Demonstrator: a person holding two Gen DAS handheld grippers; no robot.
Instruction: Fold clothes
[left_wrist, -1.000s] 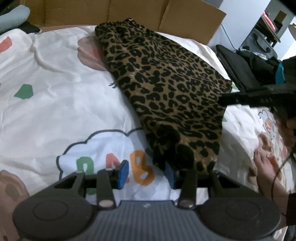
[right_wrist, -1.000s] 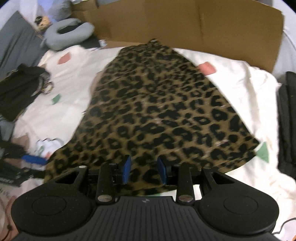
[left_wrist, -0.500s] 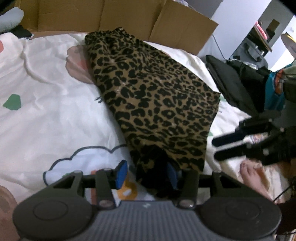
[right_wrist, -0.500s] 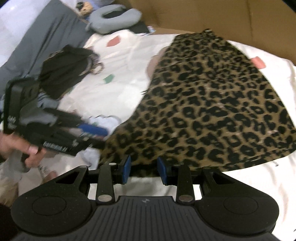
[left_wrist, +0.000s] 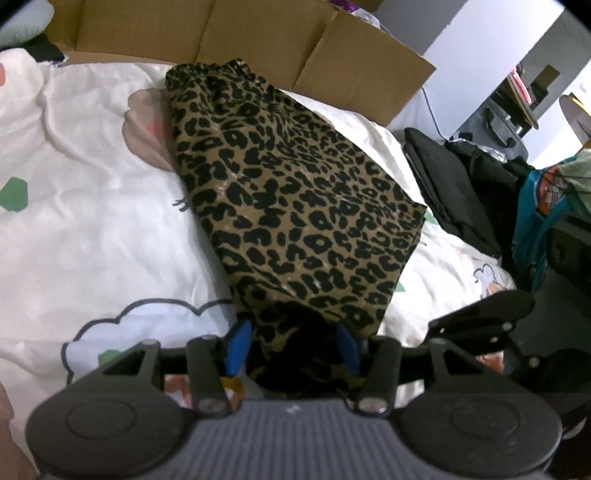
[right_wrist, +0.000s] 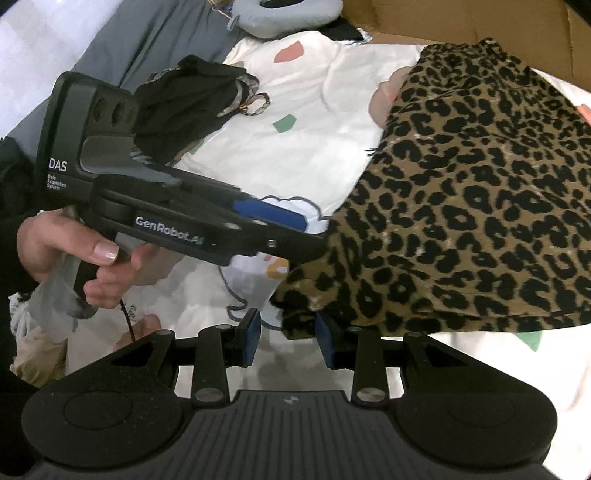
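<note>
Gathering the leopard-print skirt's (left_wrist: 295, 206) near corner: left gripper (left_wrist: 291, 345), jaws just widened, straddles bunched hem; right gripper (right_wrist: 286, 341), half-open, brackets it unpinched. Next: clamp, then fold.

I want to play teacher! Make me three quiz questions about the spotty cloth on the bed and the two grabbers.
1. True or false: the leopard-print garment lies on a white bedsheet with cartoon prints.
2. What stands behind the bed's far edge? A) cardboard B) a mirror C) a bookshelf
3. Fill in: the near corner of the garment sits between the blue pads of the ____ gripper.

Key
1. True.
2. A.
3. Left. Its jaws have just been opening, with the cloth between them. The right gripper has only a bit of hem at its jaws.
</note>
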